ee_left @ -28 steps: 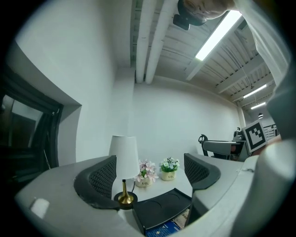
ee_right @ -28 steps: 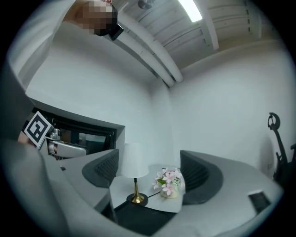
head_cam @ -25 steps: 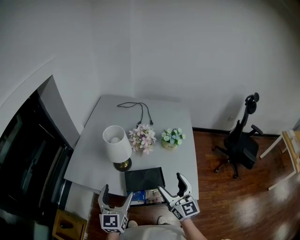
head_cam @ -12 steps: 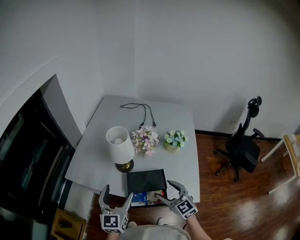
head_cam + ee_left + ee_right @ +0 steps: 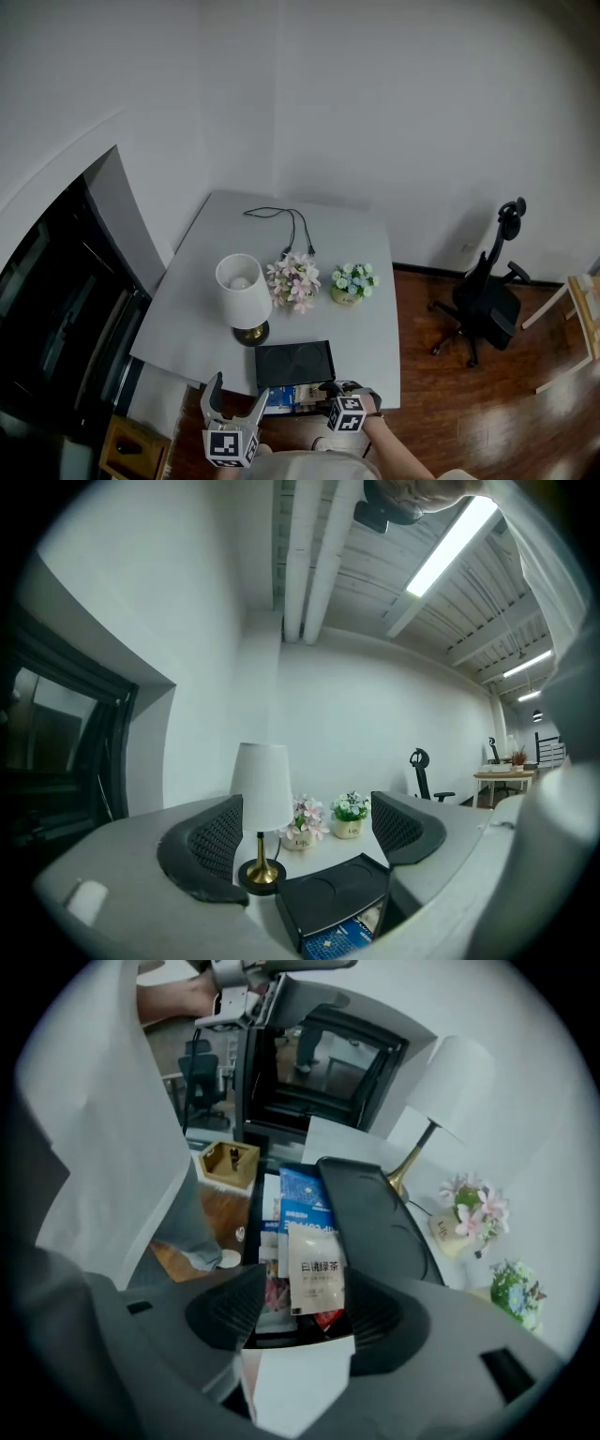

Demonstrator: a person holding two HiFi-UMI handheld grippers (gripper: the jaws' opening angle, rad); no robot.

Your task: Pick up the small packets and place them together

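Note:
Several small packets lie in the open front of a black box at the table's near edge. In the right gripper view a white packet with dark print lies on top, with a blue packet behind it. My right gripper reaches into this pile. Its jaws are closing with the white packet between them, and the pads do not visibly press on it. My left gripper hovers open and holds nothing just left of the box; between its jaws are only the table and the things on it.
On the grey table stand a white lamp, pink flowers, a small green plant pot and a black cable. A wooden box sits on the floor to the left, an office chair to the right.
My right gripper has swung left and down onto the packets, turned, and its jaws have narrowed. The left gripper has hardly moved.

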